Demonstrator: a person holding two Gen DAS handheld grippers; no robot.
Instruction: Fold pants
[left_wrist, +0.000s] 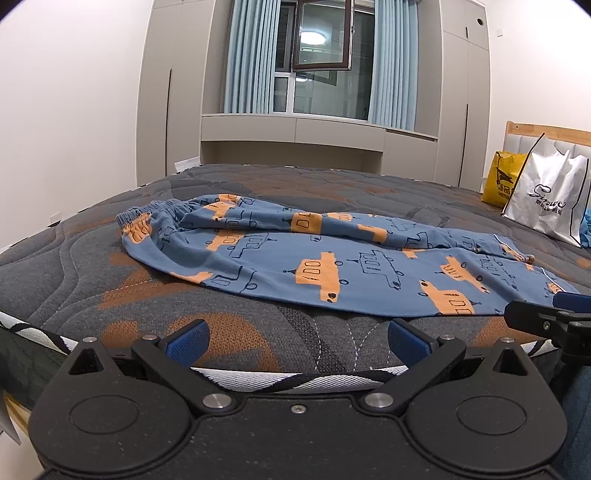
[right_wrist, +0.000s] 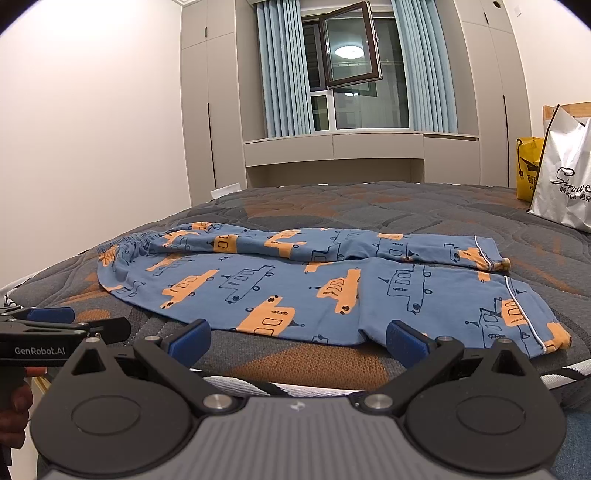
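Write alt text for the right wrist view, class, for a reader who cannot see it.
Blue pants printed with orange cars lie flat and unfolded on a grey and orange quilted bed, waistband left, cuffs right. The open right claw sits at the near bed edge, holding nothing. The left claw shows at far left.

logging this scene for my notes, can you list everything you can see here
pants: one, blue with orange cars, flat on the bed, waistband left, cuffs right
bed: one, grey and orange quilted cover
white bag: one, at the bed's far right
yellow bag: one, behind the white bag
curtains: two, light blue, flanking the window
window: one, a pane swung open
wardrobes: beige, both sides of the window
left gripper: black, blue pads, open, short of the pants
right gripper: grey body, blue pads, open, at the pants' near edge
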